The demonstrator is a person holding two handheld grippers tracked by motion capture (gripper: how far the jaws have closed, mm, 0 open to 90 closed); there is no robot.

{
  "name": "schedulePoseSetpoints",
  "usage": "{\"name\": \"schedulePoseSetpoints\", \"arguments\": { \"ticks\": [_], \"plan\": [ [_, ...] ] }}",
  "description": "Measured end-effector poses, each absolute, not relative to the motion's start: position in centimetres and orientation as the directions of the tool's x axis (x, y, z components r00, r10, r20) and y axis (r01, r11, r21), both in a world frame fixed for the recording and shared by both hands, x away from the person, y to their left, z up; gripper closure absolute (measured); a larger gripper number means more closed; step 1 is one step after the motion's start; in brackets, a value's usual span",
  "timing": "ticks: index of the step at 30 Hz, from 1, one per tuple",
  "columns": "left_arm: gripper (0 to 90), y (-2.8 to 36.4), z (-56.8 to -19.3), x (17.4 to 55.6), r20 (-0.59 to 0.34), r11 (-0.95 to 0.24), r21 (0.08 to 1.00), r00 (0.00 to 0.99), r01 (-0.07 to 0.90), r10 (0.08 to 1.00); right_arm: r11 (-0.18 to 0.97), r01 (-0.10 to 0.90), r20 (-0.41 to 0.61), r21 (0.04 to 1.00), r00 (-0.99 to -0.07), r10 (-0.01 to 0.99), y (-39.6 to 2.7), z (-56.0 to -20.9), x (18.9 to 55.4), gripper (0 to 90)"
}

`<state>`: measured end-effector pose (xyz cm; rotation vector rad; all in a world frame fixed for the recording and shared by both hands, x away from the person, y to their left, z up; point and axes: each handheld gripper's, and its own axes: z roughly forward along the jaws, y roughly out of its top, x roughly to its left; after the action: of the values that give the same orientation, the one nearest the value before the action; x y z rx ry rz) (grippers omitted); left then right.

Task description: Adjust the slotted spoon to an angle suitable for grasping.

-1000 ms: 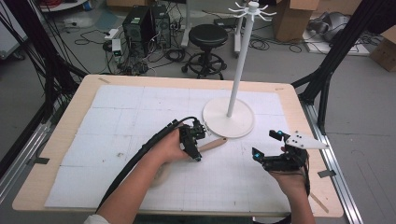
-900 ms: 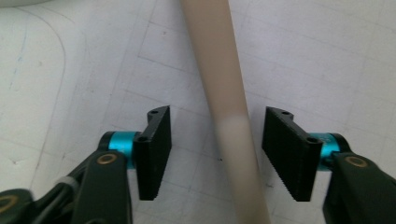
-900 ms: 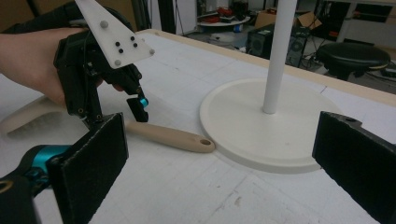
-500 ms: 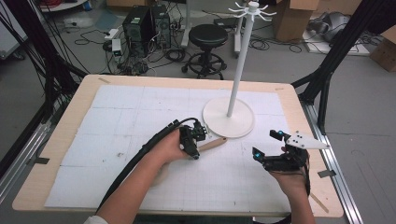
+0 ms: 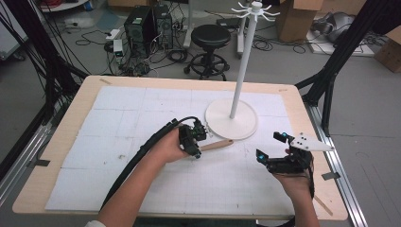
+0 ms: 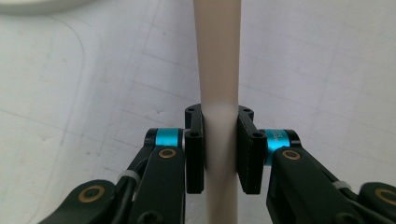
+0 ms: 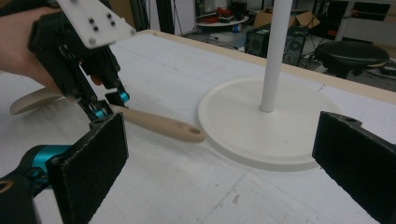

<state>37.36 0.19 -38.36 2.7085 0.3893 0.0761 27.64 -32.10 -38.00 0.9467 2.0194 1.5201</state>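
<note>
On the table's (image 5: pixel 61 142) white gridded mat, the left gripper (image 5: pixel 195 142) was clamped on the handle of a wooden utensil (image 5: pixel 215 145), its pads (image 6: pixel 195 154) pressing both sides of the shaft. Compared with the preceding half-second, neither gripper nor utensil had shifted noticeably, suggesting a settled grasp before lifting. The utensil lay flat, its handle end just beside the white hook stand's (image 5: pixel 231 118) base. The right gripper (image 5: pixel 274 149) hovered with jaws spread, empty. No containers were present.

L claw (image 6: pixel 220 149) clamped tight on wooden handle (image 6: pixel 217 60); R claw (image 7: pixel 224 163) wide open, low over table.
</note>
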Motion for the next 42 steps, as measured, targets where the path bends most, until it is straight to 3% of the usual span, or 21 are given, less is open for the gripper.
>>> {"name": "schedulePoseSetpoints", "arguments": {
  "ticks": [14, 24, 42],
  "plan": [
    [76.2, 4.2, -32.5, 36.0, 0.017, -0.73, 0.655, 0.962, 0.195, 0.273, 0.167, 0.258, 0.055, 0.952, -0.677, 0.734, -31.6, -38.1, 27.6, 2.3],
    [76.2, 7.6, -29.7, 35.9, 0.01, -0.594, 0.788, 0.962, 0.159, 0.271, 0.17, 0.263, 0.058, 0.95, -0.681, 0.73, -31.3, -38.0, 27.6, 2.3],
    [76.2, 9.7, -27.5, 35.1, 0.024, -0.414, 0.907, 0.973, 0.075, 0.229, 0.152, 0.236, 0.057, 0.96, -0.694, 0.718, -31.3, -37.0, 27.5, 2.3]
  ]
}}
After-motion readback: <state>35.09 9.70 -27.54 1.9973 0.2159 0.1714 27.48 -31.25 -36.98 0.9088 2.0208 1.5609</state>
